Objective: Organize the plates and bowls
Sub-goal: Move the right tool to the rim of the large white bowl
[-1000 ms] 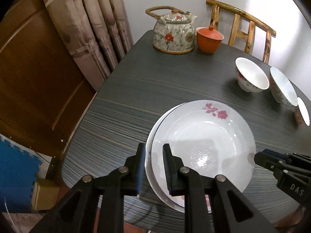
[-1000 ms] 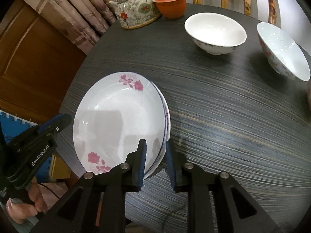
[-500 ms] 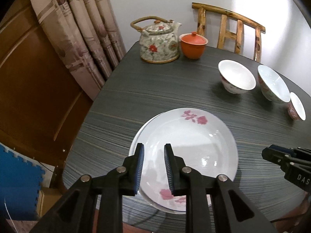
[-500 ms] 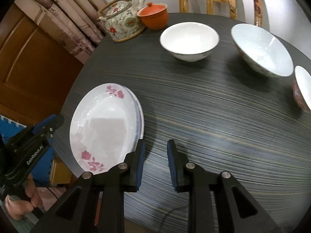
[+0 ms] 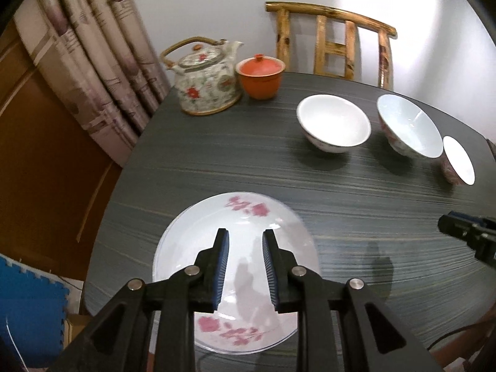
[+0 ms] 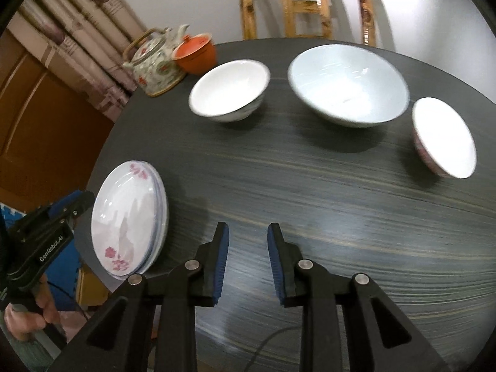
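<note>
Left gripper [image 5: 243,268]: jaws are held narrowly apart and empty; nothing is gripped.
Right gripper [image 6: 248,259]: jaws are opening; only bare table [image 6: 325,210] is seen between them.
Plate stack [image 5: 198,241]: rose-patterned plates are stacked directly under the left tongs, and lie to the left of the right tongs.
Bowls: beyond the right tongs three are set apart in a row, the white bowl [image 6: 229,91] on the left, the pale blue bowl [image 6: 347,83] in the middle, the small pink bowl [image 6: 445,138] on the right.
Beyond: a teapot [image 5: 206,76] and an orange lidded cup [image 5: 260,76] are placed at the far edge.
Step in hand: the plates appear gathered; the bowls are judged still to be nested.
Next move: a bowl rim is to be straddled by wider jaws, probably the right ones, and lifted into another.
</note>
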A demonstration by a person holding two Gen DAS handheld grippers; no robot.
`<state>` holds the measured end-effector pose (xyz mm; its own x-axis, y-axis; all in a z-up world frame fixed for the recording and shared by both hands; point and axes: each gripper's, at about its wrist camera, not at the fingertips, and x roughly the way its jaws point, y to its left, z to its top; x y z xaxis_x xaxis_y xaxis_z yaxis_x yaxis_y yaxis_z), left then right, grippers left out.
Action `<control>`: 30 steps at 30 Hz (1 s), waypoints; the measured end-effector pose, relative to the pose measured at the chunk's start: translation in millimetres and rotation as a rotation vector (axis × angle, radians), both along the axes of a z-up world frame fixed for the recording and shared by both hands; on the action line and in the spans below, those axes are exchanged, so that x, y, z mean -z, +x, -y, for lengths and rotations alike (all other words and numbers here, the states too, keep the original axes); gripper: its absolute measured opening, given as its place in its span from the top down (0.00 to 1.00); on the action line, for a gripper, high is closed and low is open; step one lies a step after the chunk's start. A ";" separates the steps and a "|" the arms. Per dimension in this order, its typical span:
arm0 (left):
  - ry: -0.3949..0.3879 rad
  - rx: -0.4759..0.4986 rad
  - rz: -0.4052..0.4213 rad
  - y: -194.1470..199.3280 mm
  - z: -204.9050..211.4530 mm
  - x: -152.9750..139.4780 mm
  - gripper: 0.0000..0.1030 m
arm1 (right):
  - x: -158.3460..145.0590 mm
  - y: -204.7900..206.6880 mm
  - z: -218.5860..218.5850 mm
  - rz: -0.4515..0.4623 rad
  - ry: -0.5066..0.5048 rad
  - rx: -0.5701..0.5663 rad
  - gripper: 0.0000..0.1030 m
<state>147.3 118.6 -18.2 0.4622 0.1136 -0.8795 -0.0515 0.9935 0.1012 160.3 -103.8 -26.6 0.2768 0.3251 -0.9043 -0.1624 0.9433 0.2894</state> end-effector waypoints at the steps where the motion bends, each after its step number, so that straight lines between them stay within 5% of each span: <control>1: -0.001 0.008 -0.004 3.5 4.3 -0.3 0.78 | -1.5 2.4 7.7 0.003 -0.004 0.009 0.74; 8: -0.074 0.085 -0.032 39.8 43.6 -3.8 0.72 | -12.5 25.4 56.5 0.029 -0.025 0.048 0.72; 17: -0.276 0.167 -0.078 99.0 86.7 -13.2 0.68 | -19.6 77.7 110.8 0.052 -0.048 0.108 0.69; 30: -0.601 0.043 -0.249 166.1 118.2 20.4 0.68 | 2.4 166.1 125.4 -0.019 -0.018 0.085 0.68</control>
<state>313.4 0.5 -38.5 0.2296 -0.4452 -0.8655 -0.0571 0.8815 -0.4686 326.4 -229.2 -29.0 0.2854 0.2845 -0.9152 -0.0757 0.9586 0.2744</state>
